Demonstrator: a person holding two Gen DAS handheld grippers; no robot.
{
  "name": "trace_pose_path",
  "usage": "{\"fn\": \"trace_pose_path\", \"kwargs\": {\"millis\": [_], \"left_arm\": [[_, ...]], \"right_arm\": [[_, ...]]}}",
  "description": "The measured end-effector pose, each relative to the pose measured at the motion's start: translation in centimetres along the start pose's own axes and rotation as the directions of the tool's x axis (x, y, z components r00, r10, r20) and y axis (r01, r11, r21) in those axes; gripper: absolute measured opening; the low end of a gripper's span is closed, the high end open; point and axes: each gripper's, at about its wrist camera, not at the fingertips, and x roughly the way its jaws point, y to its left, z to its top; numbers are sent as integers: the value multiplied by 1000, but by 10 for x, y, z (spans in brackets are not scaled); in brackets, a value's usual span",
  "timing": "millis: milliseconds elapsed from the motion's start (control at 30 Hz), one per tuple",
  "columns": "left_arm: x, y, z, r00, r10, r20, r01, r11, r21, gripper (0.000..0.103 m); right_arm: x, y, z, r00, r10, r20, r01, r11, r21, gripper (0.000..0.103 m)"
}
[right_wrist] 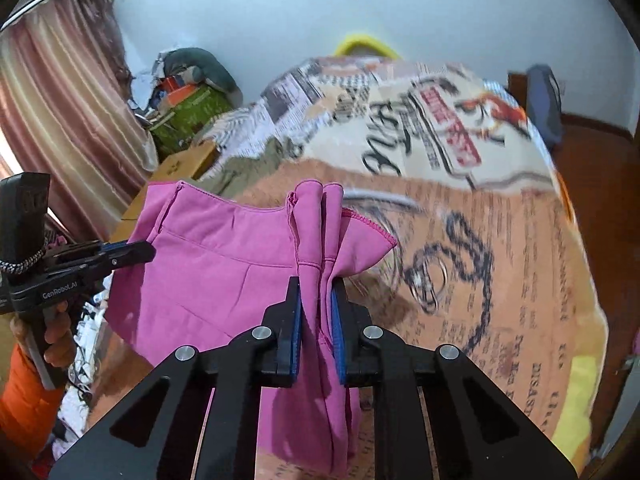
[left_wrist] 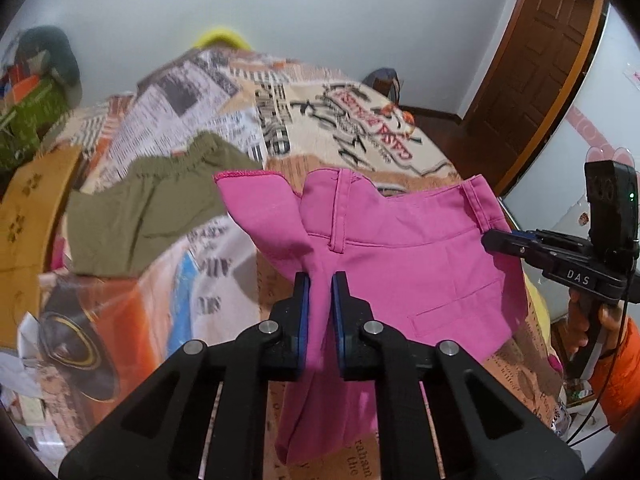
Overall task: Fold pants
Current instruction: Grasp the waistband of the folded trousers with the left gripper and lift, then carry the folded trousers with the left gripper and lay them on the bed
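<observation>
Both claws are clamped on the pink pants (left_wrist: 384, 240), the left gripper (left_wrist: 320, 280) pinching one bunched corner of the waistband and the right gripper (right_wrist: 316, 284) pinching the other, so the garment hangs stretched between them above the newspaper-print bedspread (left_wrist: 360, 120), near olive shorts (left_wrist: 152, 204).

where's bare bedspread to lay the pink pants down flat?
Free: the printed bedspread beyond and right of the pink pants, up to its far edge. Crowded: the olive shorts lie to the left, with a cardboard box and green bag beside that edge.
</observation>
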Motion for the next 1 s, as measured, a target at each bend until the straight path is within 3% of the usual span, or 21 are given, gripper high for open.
{"fn": "trace_pose_path", "kwargs": {"millis": [300, 533, 700, 1000], "left_arm": [[-46, 21, 33, 991, 48, 128, -48, 999, -1, 11], [-60, 53, 58, 976, 113, 187, -110, 994, -29, 11], [-51, 81, 70, 971, 141, 195, -132, 990, -59, 11], [-2, 149, 86, 972, 189, 139, -177, 980, -93, 10]], "right_arm": [[-11, 40, 46, 995, 18, 96, -8, 995, -100, 11], [6, 68, 84, 989, 38, 143, -12, 985, -172, 11], [37, 82, 107, 989, 38, 140, -10, 980, -198, 11], [111, 104, 133, 996, 24, 89, -3, 972, -234, 11]]}}
